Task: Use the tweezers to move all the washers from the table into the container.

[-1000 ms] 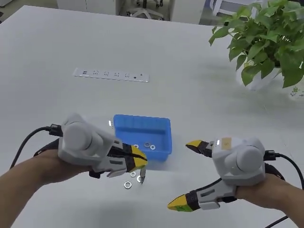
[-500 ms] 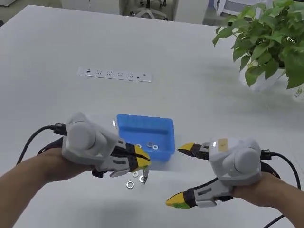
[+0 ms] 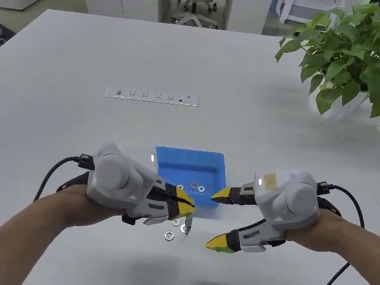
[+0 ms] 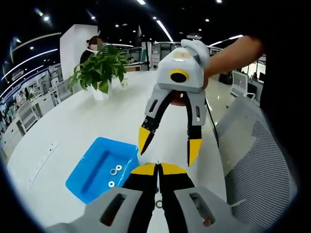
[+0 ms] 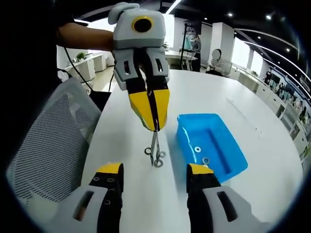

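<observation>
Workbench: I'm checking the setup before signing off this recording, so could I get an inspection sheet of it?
Surface: white table, no spills seen.
Job's things: blue plastic container holds three silver metal washers; at least two loose washers lie on the table by the tips of the thin metal tweezers.
Clutter: white power strip; green potted plant.
Grippers: left gripper shut on the tweezers; right gripper open, beside the container.
Cables: a black cable trails from each gripper.
Surroundings: grey mesh chair; office beyond.
</observation>
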Demonstrator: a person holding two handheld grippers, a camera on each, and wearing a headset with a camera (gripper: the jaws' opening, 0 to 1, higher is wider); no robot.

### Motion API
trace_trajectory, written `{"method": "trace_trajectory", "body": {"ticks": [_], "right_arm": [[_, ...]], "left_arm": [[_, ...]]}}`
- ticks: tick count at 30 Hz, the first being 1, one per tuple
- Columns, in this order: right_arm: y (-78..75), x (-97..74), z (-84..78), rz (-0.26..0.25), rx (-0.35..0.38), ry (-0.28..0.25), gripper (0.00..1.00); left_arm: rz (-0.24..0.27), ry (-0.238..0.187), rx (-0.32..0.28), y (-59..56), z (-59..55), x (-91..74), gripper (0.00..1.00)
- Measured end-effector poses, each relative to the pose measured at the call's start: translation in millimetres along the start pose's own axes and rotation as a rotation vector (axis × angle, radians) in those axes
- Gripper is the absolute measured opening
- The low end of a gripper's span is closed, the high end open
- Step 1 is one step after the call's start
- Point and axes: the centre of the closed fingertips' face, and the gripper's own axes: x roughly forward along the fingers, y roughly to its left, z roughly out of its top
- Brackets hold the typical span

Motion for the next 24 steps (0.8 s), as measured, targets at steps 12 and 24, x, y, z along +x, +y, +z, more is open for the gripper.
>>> {"method": "trace_trajectory", "body": {"ticks": [12,24], "right_arm": [[0.7,19.4,-2.0,0.075,-0.058,0.033,0.35],[1.2,34.2,-0.9,0.125,-0.077,0.05,0.25]], "left_arm": [[-0.011,0.008,0.0,-0.4,0.3,-1.2,0.05],[-0.028,0.018,0.01,-0.4,1.3,1.5,0.05]]}}
